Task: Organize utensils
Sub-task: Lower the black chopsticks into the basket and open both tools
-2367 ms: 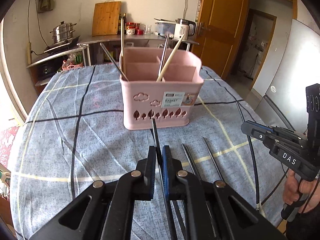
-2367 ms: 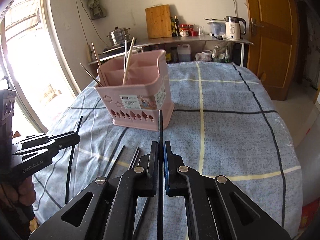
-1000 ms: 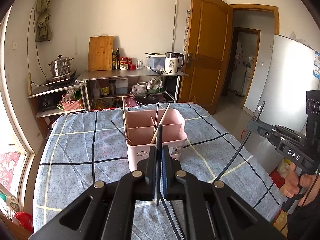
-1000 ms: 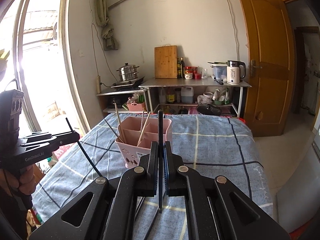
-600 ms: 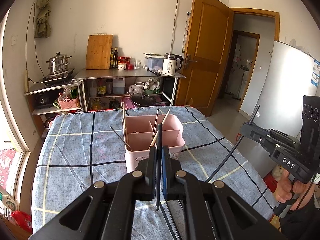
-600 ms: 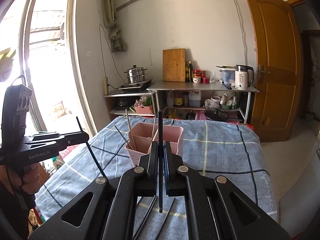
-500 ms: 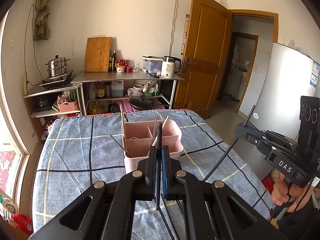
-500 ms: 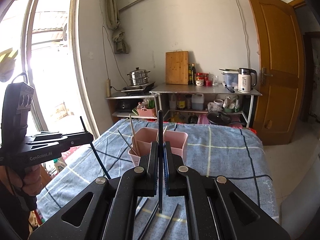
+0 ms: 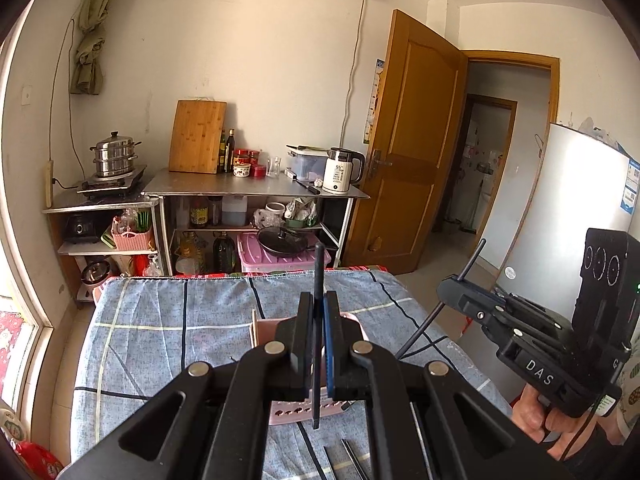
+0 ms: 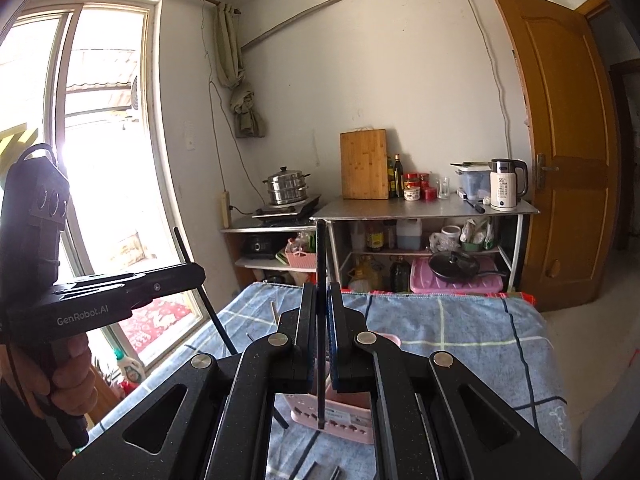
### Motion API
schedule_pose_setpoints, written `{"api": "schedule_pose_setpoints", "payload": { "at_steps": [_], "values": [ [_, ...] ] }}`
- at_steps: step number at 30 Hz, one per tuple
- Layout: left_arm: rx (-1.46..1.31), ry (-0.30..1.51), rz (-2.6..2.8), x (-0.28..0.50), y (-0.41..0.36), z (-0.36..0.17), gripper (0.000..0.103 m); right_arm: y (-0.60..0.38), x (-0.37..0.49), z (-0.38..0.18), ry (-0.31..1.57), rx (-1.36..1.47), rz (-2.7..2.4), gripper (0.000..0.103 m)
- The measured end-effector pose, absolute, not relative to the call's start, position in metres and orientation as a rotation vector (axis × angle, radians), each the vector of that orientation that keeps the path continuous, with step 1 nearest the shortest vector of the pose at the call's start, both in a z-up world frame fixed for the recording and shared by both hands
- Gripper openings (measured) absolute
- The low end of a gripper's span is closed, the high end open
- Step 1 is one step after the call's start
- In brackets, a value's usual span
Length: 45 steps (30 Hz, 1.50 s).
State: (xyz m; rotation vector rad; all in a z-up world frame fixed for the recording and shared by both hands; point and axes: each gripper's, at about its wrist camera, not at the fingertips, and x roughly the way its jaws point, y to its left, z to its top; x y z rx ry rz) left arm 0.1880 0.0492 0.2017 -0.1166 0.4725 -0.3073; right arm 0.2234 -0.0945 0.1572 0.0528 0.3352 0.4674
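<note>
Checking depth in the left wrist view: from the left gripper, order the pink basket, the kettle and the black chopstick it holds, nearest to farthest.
1. Black chopstick, clamped in the left gripper.
2. Pink basket, just below on the table.
3. Kettle, on the far counter, right.

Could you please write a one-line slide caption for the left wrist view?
Left gripper pinches a black chopstick above the pink utensil basket.

basket (image 9: 280,416): smooth pink plastic | tablecloth (image 9: 160,320): matt woven cloth | tongs (image 9: 318,344): matt black plastic | chopstick (image 9: 319,272): matt black
</note>
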Motion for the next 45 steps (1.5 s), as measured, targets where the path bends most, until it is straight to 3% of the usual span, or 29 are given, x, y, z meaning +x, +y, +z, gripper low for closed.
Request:
{"api": "schedule_pose_setpoints", "payload": {
  "at_steps": [14, 35, 39, 42, 45],
  "values": [
    [-0.133, 0.414, -0.261, 0.227, 0.065, 0.206, 0.005, -0.073, 0.262, 0.157, 0.317, 0.069, 0.47, 0.005],
    [-0.117, 0.596, -0.24, 0.251, 0.057, 0.126, 0.006, -0.072, 0.287, 0.098, 0.504, 0.038, 0.477, 0.005],
    [-0.113, 0.593, -0.234, 0.248, 0.058, 0.125, 0.01, -0.075, 0.285, 0.098, 0.512, 0.03, 0.47, 0.006],
    [-0.113, 0.572, -0.223, 0.243, 0.059, 0.127, 0.027, -0.079, 0.28, 0.101, 0.504, 0.031, 0.462, 0.011],
    [-0.117, 0.551, -0.213, 0.234, 0.06, 0.13, 0.028, -0.084, 0.273, 0.106, 0.491, 0.034, 0.457, 0.011]
  ]
}}
